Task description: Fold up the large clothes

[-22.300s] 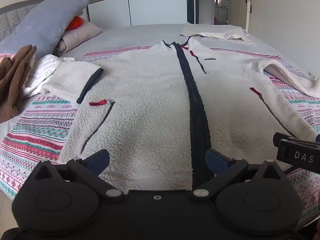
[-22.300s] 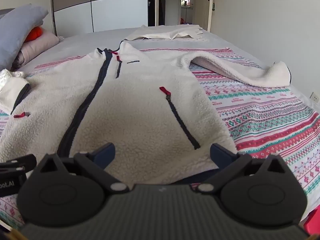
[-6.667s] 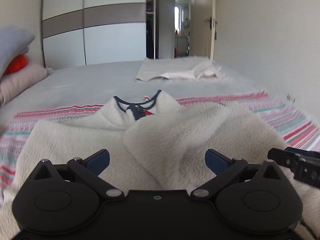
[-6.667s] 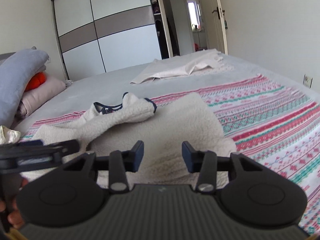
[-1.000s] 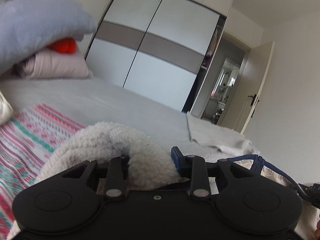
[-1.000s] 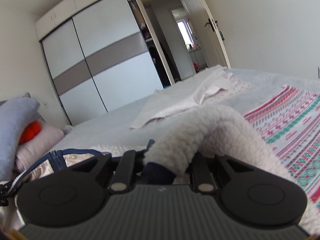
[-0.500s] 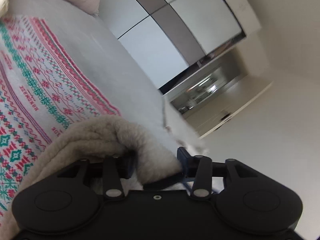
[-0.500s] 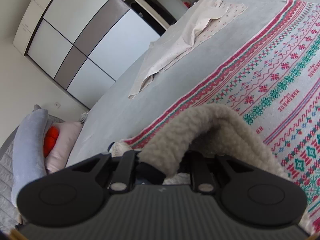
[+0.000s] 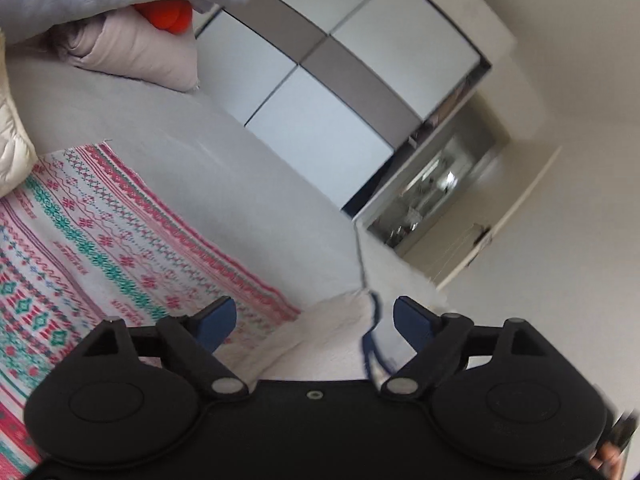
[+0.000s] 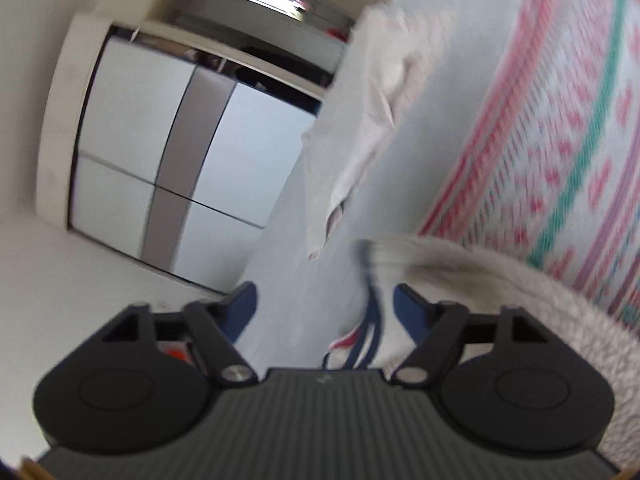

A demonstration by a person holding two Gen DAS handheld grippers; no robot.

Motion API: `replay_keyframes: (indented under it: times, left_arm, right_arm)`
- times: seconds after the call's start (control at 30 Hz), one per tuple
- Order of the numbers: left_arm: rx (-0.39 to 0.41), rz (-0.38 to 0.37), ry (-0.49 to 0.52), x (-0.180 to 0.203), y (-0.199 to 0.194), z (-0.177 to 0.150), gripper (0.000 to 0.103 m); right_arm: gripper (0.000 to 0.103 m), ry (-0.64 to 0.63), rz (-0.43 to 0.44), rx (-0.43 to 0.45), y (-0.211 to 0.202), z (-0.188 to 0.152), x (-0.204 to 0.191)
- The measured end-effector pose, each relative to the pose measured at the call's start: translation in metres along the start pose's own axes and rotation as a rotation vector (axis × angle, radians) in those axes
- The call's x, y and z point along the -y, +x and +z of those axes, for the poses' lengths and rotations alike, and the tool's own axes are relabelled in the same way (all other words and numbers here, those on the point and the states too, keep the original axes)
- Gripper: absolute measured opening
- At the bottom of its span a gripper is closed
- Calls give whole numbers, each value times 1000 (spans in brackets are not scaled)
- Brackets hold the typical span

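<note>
The white fleece jacket (image 9: 332, 336) with dark blue trim lies on the bed just below my left gripper (image 9: 314, 316), which is open and empty, tilted steeply. In the right wrist view the jacket (image 10: 480, 280) lies under and right of my right gripper (image 10: 324, 304), which is also open and empty; its blue zipper edge (image 10: 370, 320) runs between the fingers. Both views are rolled sideways and partly blurred.
The patterned red-green blanket (image 9: 100, 248) covers the grey bed (image 9: 224, 176). Pillows (image 9: 132, 52) with an orange item (image 9: 164, 16) lie at the head. A folded beige cloth (image 10: 360, 128) lies farther on the bed. A wardrobe (image 9: 320, 92) stands behind.
Both grippers have opened and let go of the fleece jacket, which now lies on the bed. Both cameras have rolled further sideways.
</note>
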State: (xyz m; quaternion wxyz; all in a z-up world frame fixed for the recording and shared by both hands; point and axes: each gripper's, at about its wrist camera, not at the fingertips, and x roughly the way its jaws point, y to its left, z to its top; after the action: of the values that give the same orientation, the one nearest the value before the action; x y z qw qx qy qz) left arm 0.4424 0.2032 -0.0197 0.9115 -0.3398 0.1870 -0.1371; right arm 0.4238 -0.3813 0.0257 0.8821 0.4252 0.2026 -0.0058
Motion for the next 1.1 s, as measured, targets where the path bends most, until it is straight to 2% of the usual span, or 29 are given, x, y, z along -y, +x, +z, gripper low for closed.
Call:
replay_keyframes:
  times: [0.07, 0.1, 0.17, 0.23, 0.27, 0.33, 0.37, 0.4, 0.43, 0.47, 0.53, 0.57, 0.63, 0.67, 0.7, 0.73, 0.77, 0.83, 0.87, 0.97, 1.0, 1.03, 1.1]
  left_arm:
    - [-25, -12, -9, -7, 7, -4, 83]
    - [-41, -22, -14, -10, 12, -6, 83]
    - [-60, -41, 0, -11, 20, -13, 76]
    - [-95, -27, 20, -7, 29, -19, 58]
    - [-106, -12, 36, -7, 33, -22, 51]
    - [-137, 11, 45, -7, 41, -27, 19]
    - [-138, 10, 37, -9, 42, -27, 16]
    - [-116, -5, 33, -10, 38, -27, 13]
    - [-82, -38, 20, -10, 33, -25, 12]
    - [-33, -94, -9, -13, 27, -23, 12]
    - [49, -146, -73, -18, 17, -20, 12]
    - [76, -137, -91, -21, 15, -20, 12]
    - [75, 21, -92, -23, 25, -24, 13]
    - [14, 126, -95, -28, 39, -28, 14]
    - [-61, 202, -125, -35, 52, -30, 19]
    - [-96, 214, -166, -42, 56, -30, 21]
    - [-93, 199, -193, -46, 54, -28, 22]
    - [-75, 261, -141, -35, 46, -23, 51]
    - [-47, 292, -90, -25, 39, -21, 53]
    - [43, 296, 68, 8, 18, -16, 54]
    - [62, 275, 111, 16, 11, -13, 54]
    - [68, 235, 140, 23, 7, -11, 54]
    - [30, 136, 165, 30, 7, -8, 54]
  right_arm:
    - [77, -269, -87, -38, 4, -20, -38]
    - [76, -406, -110, -68, 8, -36, -55]
    - [73, -680, -123, -148, 21, -78, -86]
    - [72, -892, -115, -213, 40, -121, -108]
    - [71, -952, -117, -233, 51, -137, -116]
    - [71, -989, -121, -252, 74, -160, -126]
    - [70, -980, -131, -257, 85, -168, -129]
    - [63, -974, -158, -271, 97, -176, -129]
    - [31, -981, -188, -300, 107, -185, -129]
    - [3, -999, -215, -326, 114, -194, -128]
    - [0, -1082, -207, -278, 113, -212, -127]
    - [0, -1101, -200, -228, 110, -217, -127]
    - [0, -1067, -221, -149, 108, -214, -124]
    - [0, -1040, -261, -127, 110, -210, -122]
    - [0, -1011, -298, -133, 114, -205, -119]
    - [0, -988, -313, -150, 116, -201, -117]
    - [1, -975, -310, -156, 115, -197, -115]
    - [3, -979, -278, -141, 106, -195, -117]
    - [3, -991, -256, -129, 99, -196, -120]
    - [3, -1036, -231, -102, 81, -194, -122]
    - [3, -1053, -238, -83, 76, -190, -121]
    - [3, -1071, -246, -65, 70, -186, -119]
    - [3, -1092, -290, -22, 61, -170, -107]
